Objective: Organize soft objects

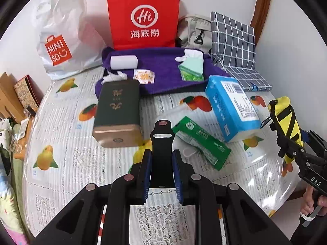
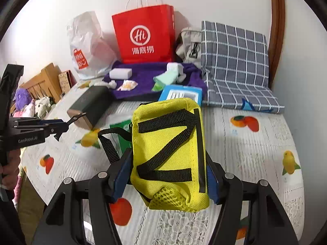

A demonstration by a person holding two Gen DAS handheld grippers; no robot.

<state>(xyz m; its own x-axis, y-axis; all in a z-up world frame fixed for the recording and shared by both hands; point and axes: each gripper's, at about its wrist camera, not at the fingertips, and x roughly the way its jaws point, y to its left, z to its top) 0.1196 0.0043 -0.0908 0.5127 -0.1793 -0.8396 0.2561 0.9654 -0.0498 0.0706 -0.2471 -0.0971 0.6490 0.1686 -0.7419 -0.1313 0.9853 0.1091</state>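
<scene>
L gripper (image 1: 162,170) has its jaws clamped on a black strap-like piece (image 1: 162,140) w/ a slot and a round stud at its tip; the piece sticks out forward above the table (image 1: 61,163), which wears a white lace cloth w/ fruit print under clear plastic. R gripper (image 2: 169,175) has its jaws squeezed on a yellow pouch (image 2: 169,149) w/ black webbing straps and a mesh pocket at the near end; the pouch is held off the table, and a black loop hangs from its left side. In the left wrist view the same pouch shows at the far right edge, in the other gripper, w/ a hand (image 1: 313,202) on the handle below.

On the table: dark green tissue box (image 1: 117,112) w/ gold base, tissue poking out the far end; green packet (image 1: 201,143) lying flat just right of the strap piece; blue tissue pack (image 1: 231,106) tilted beside it. Further back, a purple towel (image 1: 159,69) carries a white roll (image 1: 123,62), a small orange-print sachet (image 1: 143,76) and a mint-green wipes pack (image 1: 191,67). Behind, against the wall: red paper bag (image 1: 143,18), white plastic bag (image 1: 61,30) w/ orange logo, grey bag (image 1: 194,30), grey checked cloth bag (image 1: 233,40).
</scene>
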